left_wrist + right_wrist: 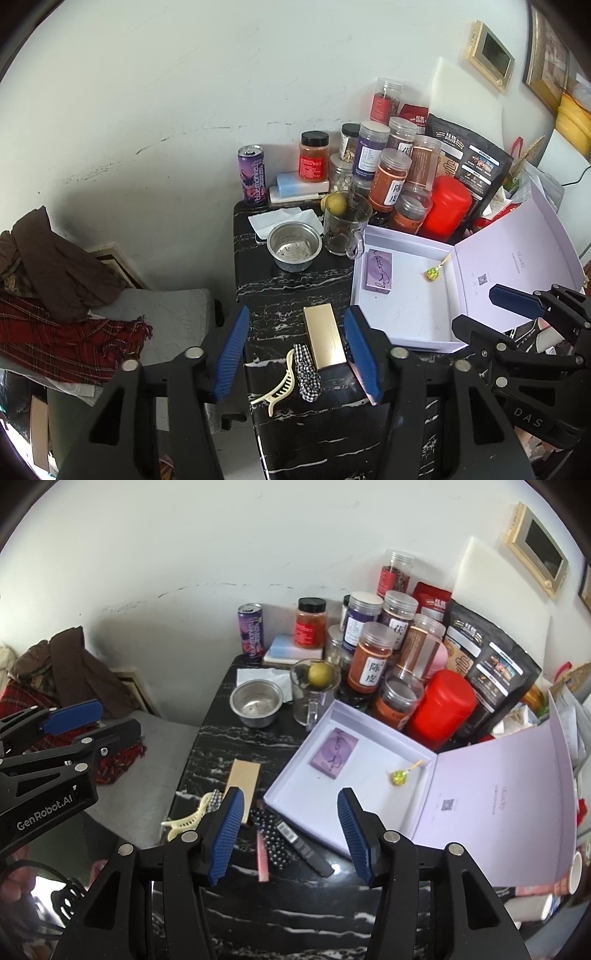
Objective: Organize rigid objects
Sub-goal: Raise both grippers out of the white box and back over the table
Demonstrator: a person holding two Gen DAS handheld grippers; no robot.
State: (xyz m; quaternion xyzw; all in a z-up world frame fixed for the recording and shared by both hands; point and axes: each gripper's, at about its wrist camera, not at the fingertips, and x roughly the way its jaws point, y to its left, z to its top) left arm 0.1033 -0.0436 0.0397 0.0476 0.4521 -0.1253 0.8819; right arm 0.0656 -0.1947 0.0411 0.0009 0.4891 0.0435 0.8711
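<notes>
A gold box lies on the black marble table, between the blue pads of my open left gripper, which hangs above it. A cream hair claw and a checkered scrunchie lie beside it. An open white box holds a purple box and a lollipop. My right gripper is open and empty above a black bead string, a pink stick and a black bar. The gold box and the white box show there too.
A steel bowl, a glass mug with a lime, a purple can and several spice jars crowd the table's back. A red canister and black pouch stand behind the box. Clothes lie left.
</notes>
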